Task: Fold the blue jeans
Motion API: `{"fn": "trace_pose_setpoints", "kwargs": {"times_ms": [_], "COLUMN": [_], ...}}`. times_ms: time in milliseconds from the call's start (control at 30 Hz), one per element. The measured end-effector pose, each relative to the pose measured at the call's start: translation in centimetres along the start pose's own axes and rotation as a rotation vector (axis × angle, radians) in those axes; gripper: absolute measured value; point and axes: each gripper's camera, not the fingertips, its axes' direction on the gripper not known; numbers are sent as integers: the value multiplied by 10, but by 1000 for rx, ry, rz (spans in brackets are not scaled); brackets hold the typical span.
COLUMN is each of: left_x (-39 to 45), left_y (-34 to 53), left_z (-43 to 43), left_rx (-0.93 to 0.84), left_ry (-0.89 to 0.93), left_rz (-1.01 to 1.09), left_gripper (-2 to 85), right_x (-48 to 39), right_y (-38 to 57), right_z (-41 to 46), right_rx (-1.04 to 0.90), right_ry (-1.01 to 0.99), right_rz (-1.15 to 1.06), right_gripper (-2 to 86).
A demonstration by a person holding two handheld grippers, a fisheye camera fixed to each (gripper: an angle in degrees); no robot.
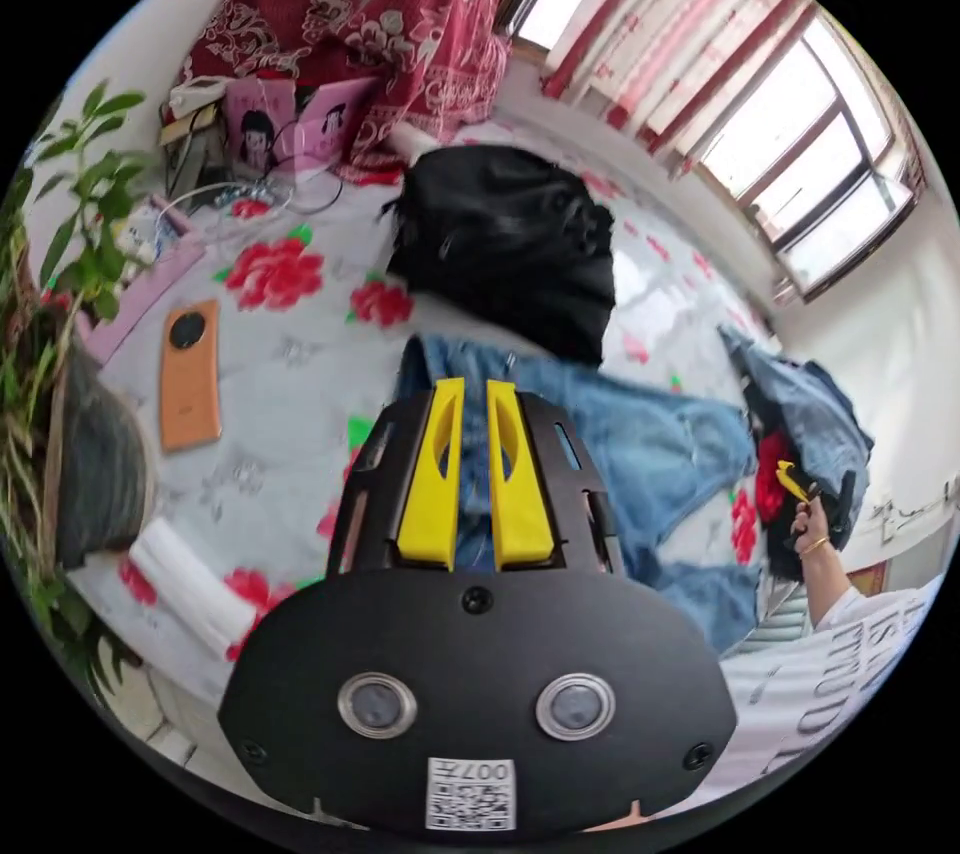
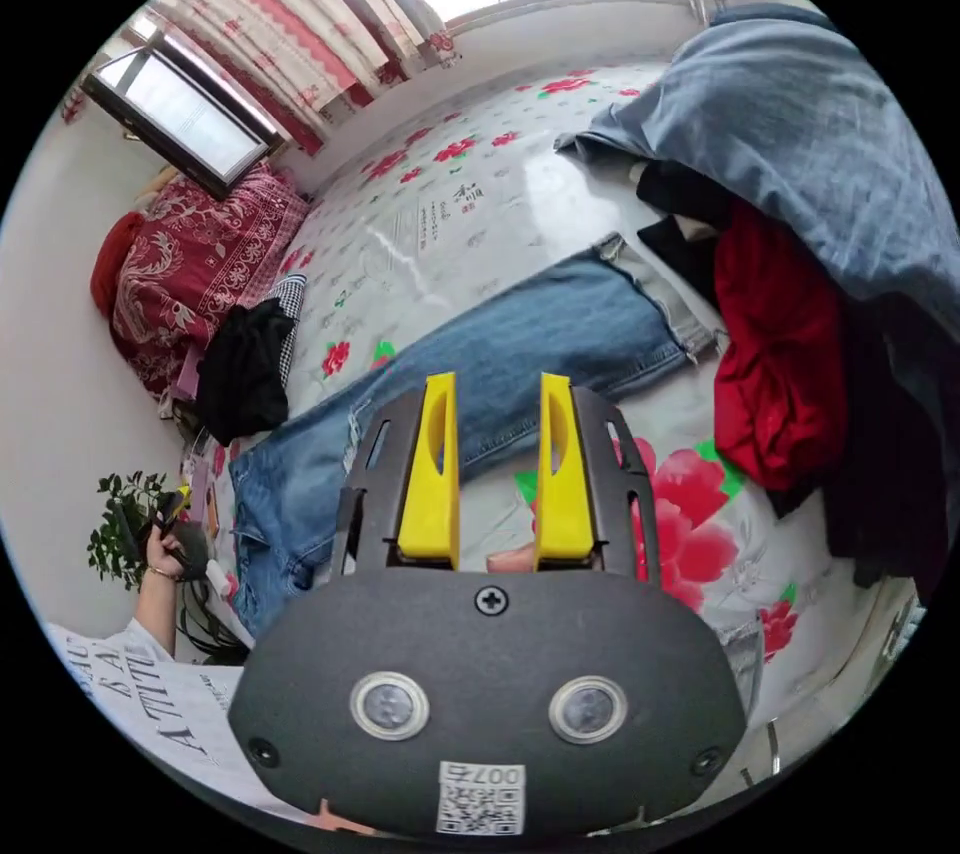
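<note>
Both hand-held grippers — left [image 1: 475,394], right [image 2: 497,389] — hover released over the flat blue jeans [image 2: 520,334]; best pinch waistband and hem squarely, then fold evenly.

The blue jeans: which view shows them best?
The right gripper view: the blue jeans lie flat along their length there, hem to waist. In the left gripper view, that gripper's jaws and a black garment cover part of them.

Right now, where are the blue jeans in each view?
Left gripper view: the blue jeans lie across the middle, just beyond the claw, below the black garment.
Right gripper view: the jeans run diagonally across the centre, beyond the claw.
Shared landmark: the black garment.
</note>
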Motion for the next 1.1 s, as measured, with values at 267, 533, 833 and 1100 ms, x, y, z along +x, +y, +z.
{"fn": "trace_pose_setpoints", "kwargs": {"times_ms": [267, 533, 833, 1100], "left_x": [-24, 0, -26, -39], "left_y": [163, 185, 230, 168], "left_z": [14, 57, 14, -30], "left_rx": [-317, -452, -455, -148], "left_ry": [-293, -462, -350, -192], "left_rz": [-60, 139, -26, -165], "left_gripper": [59, -6, -9, 39], "right_x": [58, 80, 127, 27], "right_y": [156, 196, 176, 75], "right_z": [5, 43, -2, 29], "right_rx": [-271, -413, -301, -118], "right_ry": [325, 412, 443, 156], "right_rz": [26, -98, 90, -128], "right_gripper": [111, 123, 124, 117]}}
